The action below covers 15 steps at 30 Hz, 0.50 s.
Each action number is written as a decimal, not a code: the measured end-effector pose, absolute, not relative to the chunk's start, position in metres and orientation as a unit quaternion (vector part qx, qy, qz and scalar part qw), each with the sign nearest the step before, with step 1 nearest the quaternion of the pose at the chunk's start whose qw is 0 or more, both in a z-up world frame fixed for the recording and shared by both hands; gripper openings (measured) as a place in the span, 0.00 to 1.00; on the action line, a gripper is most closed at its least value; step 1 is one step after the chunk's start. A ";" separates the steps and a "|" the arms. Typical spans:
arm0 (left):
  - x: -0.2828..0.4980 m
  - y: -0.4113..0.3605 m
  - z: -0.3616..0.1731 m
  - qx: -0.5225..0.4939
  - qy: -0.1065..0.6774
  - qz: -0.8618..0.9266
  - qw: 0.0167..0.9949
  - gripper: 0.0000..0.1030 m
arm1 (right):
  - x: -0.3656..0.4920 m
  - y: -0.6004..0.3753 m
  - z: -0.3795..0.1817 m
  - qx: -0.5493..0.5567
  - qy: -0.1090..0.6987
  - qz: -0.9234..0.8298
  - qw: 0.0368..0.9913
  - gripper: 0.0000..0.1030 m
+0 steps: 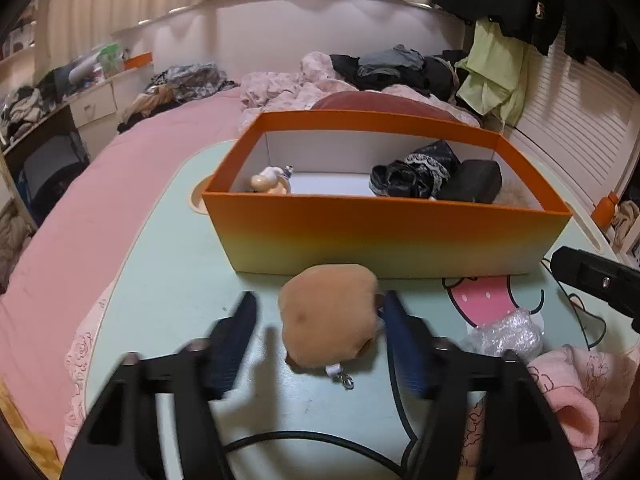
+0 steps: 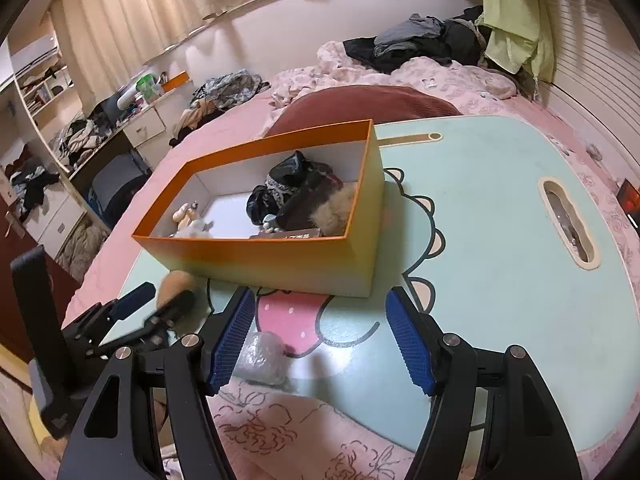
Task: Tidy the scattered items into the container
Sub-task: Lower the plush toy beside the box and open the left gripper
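Tan plush makes up the one loose toy [image 1: 330, 314] on the table: a round pad with a small metal clip [image 1: 347, 382] at its near end, lying between the fingers of the left gripper [image 1: 320, 312]. Those jaws stand apart; the right-hand fingertip [image 1: 394, 308] sits just beside the toy's edge — touching or not, I cannot tell — while the other finger is clear of it. From the right wrist view the same toy [image 2: 176, 284] shows only as a blur past the left gripper [image 2: 160, 300].

One box [image 1: 384, 228], orange fading to yellow, stands straight ahead of the left gripper, just beyond the toy. Inside I count one pale figurine [image 1: 272, 182] at its left end, one black lacy bundle [image 1: 412, 174], one black pouch [image 1: 472, 186] and one fur puff [image 2: 334, 210] at the right end.

The right gripper [image 2: 320, 320] hovers with its jaws wide apart and nothing between them, the box [image 2: 280, 256] ahead and slightly to its left. One wad of bubble wrap [image 2: 262, 358] lies just beside its left fingertip [image 2: 232, 340]; in the left wrist view that wad [image 1: 506, 334] is off to the right of the left gripper.

Underneath is a mint-green lap table [image 2: 500, 240] printed with a cartoon face, with one slot handle [image 2: 568, 224] far right. It rests on a pink bed [image 1: 68, 220] — clothes heaped beyond, a cluttered desk [image 1: 86, 98] far left, curtains [image 2: 132, 12] behind.
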<state>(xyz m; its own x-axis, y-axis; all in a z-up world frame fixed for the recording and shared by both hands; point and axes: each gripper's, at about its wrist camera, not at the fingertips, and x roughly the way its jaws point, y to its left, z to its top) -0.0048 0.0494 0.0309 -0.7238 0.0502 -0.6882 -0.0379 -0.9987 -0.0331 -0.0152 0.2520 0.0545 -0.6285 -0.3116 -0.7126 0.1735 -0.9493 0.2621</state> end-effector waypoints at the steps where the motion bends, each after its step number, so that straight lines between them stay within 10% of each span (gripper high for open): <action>1: -0.003 0.050 0.032 -0.365 -0.008 0.931 0.025 0.74 | -0.014 0.252 0.056 0.408 -0.080 -0.899 0.137 0.66; 15: 0.004 0.033 0.033 -0.344 -0.040 0.938 0.027 0.82 | -0.031 0.246 0.099 0.373 -0.065 -0.914 0.143 0.66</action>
<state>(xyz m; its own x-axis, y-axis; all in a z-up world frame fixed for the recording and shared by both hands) 0.0044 0.0327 0.0326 -0.7615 0.0773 -0.6435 -0.0226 -0.9954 -0.0928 -0.0310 0.2461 0.0992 -0.6801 -0.3105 -0.6641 0.2138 -0.9505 0.2255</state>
